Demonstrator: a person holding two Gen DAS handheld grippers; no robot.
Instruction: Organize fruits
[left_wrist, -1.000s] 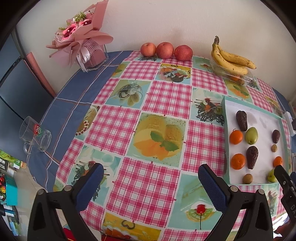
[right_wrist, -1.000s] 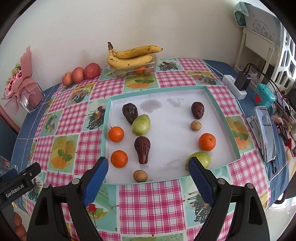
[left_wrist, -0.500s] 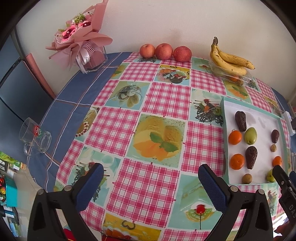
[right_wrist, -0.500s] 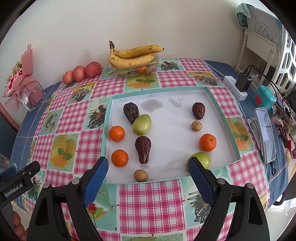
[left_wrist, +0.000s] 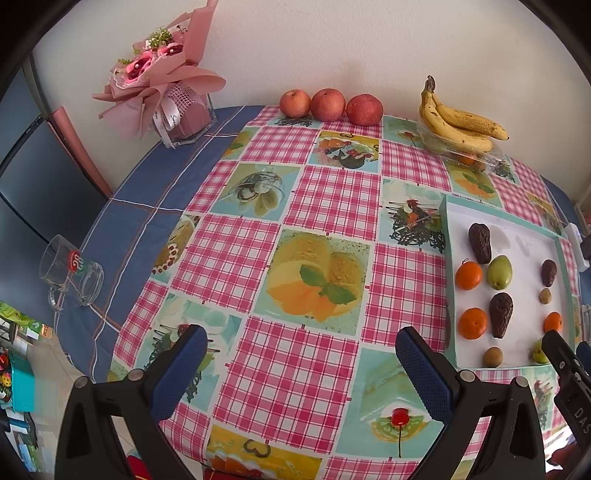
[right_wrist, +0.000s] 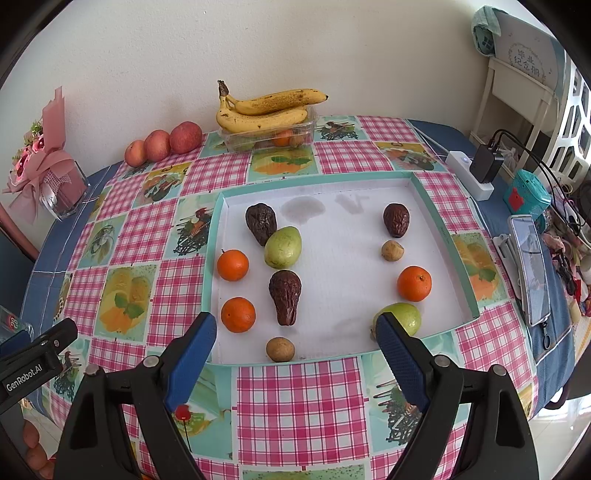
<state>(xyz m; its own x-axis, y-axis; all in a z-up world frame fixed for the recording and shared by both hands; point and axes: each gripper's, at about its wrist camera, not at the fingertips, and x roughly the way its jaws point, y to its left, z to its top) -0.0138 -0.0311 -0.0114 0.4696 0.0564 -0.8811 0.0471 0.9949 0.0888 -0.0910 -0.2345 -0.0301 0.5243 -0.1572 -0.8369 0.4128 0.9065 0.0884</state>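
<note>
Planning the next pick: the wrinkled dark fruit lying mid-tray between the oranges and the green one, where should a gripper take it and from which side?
Grip the dark wrinkled fruit across its broad upper half, coming down from above with the jaws spanning its width. It lies flat, pear-shaped, with its narrow end toward the tray's near edge; the taper would likely slip. Both flanks look free: the near orange sits apart on one side, bare tray on the other.

"GenRobot.AI" is printed in white on the left gripper (right_wrist: 37, 363), seen in the right wrist view. "DAS" is read on the right gripper (left_wrist: 570, 373). Chinese characters on a card (right_wrist: 526, 61) are not legible.
</note>
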